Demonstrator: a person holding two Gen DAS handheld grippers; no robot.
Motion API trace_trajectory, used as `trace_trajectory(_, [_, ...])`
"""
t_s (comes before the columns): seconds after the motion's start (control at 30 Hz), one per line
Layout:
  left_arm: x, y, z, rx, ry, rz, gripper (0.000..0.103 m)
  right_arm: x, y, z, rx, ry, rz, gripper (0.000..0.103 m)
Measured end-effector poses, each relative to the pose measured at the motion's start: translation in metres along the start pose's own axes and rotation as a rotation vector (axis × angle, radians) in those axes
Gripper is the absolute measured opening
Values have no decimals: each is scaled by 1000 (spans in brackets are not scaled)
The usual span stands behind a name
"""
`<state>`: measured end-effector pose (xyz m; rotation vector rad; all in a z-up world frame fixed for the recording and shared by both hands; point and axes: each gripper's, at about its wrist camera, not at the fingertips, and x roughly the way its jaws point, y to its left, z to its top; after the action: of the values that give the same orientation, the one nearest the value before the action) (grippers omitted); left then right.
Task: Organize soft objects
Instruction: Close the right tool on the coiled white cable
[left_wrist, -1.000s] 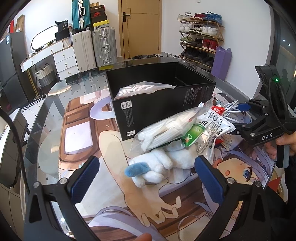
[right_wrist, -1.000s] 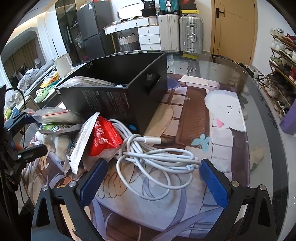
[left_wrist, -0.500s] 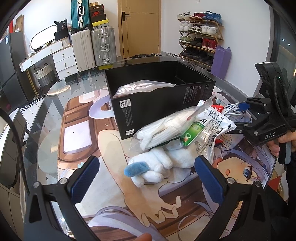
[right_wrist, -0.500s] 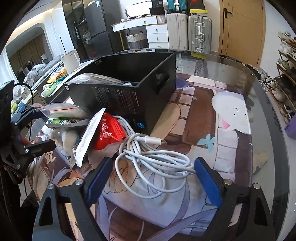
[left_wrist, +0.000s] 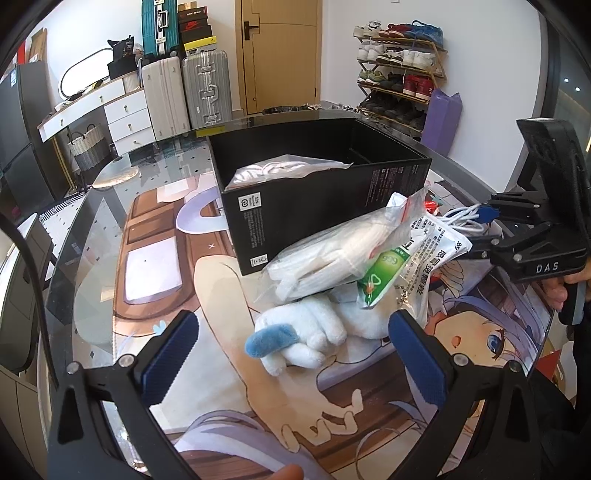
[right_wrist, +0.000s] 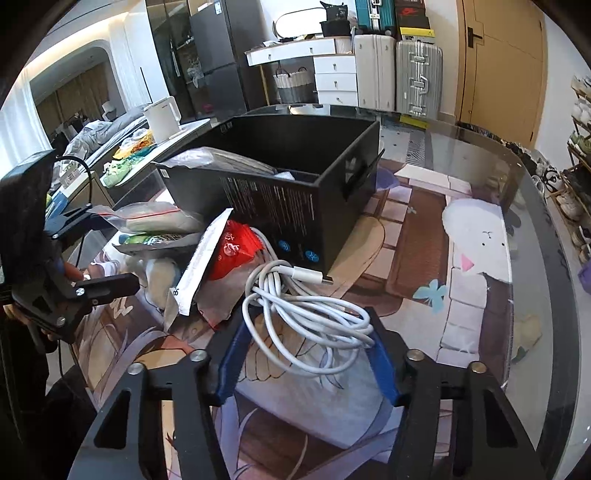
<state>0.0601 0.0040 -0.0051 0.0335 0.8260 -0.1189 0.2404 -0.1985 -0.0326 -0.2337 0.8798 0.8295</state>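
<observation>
A black open box (left_wrist: 317, 192) stands on the table with a clear bag of white cloth (left_wrist: 280, 168) inside. In front of it lie a bagged white item (left_wrist: 332, 254), a green-and-white packet (left_wrist: 402, 258) and a white plush toy with a blue tip (left_wrist: 310, 332). My left gripper (left_wrist: 291, 347) is open, low over the table just before the plush. My right gripper (right_wrist: 306, 354) is partly closed, its pads on either side of a coiled white cable (right_wrist: 306, 306) beside a red packet (right_wrist: 232, 251); the box also shows in the right wrist view (right_wrist: 295, 184).
The glass table (left_wrist: 110, 229) carries a printed anime mat (right_wrist: 476, 258). Its rounded edge runs near at the right in the right wrist view. Suitcases, drawers and a shoe rack stand beyond the table. The other gripper and hand show at each view's side.
My right gripper has moved forward to the white cable and its jaws have narrowed around the coil. My left gripper has stayed nearly still and open.
</observation>
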Motion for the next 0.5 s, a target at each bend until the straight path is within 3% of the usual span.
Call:
trace_trajectory(0.03, [0, 0, 0, 0, -1, 0, 103, -2, 0, 0, -1, -4, -2, 42])
trace_trajectory(0.13, [-1, 1, 1, 0, -4, -3, 103, -9, -3, -1, 0, -12, 5, 37])
trace_trajectory(0.4, [-2, 3, 1, 2, -5, -1, 103, -13, 11, -12, -109, 42, 65, 37])
trace_trajectory(0.5, [-3, 2, 2, 3, -3, -1, 103, -12, 21, -16, -152, 51, 74, 42])
